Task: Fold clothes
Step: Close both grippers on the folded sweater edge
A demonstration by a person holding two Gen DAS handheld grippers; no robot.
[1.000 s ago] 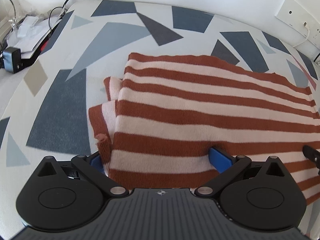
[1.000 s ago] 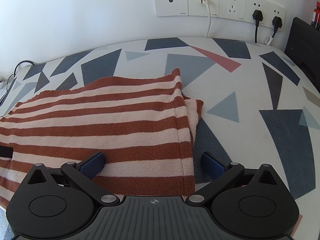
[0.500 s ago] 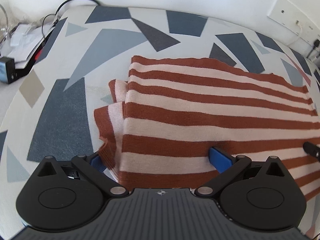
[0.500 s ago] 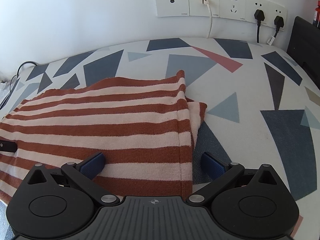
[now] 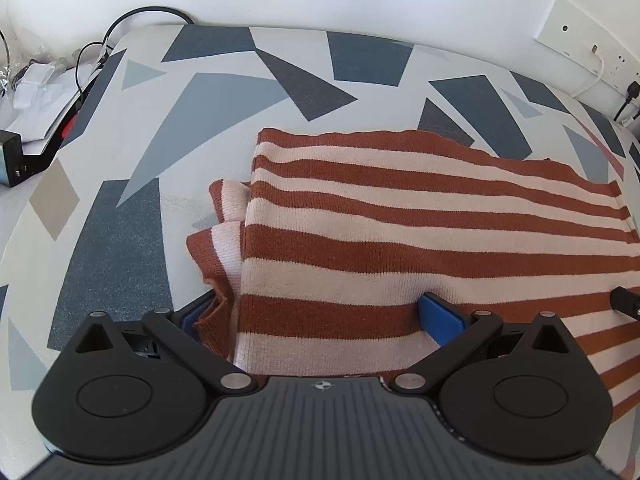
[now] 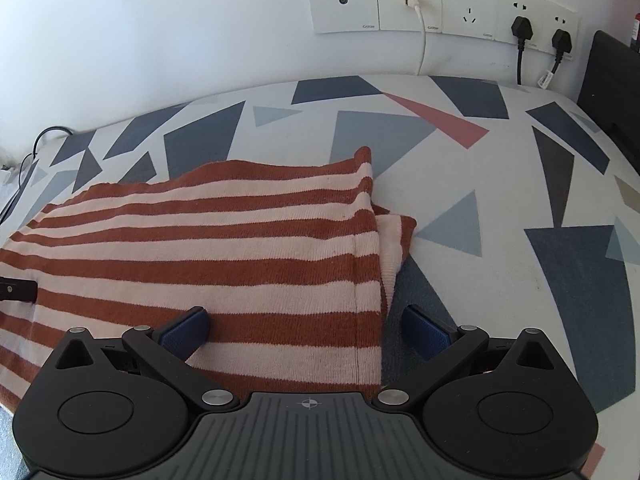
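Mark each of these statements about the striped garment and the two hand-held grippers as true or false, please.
1. The striped garment has rust and cream stripes. True.
2. The left hand-held gripper is shut tight on nothing. False: its jaws stand wide apart, with the garment's near left corner between them.
3. The right hand-held gripper is open, astride the garment's right edge. True.
4. The garment hangs from the wall. False: it lies on the patterned surface.
5. All the wall sockets are empty. False: two black plugs and a white cable are in them.
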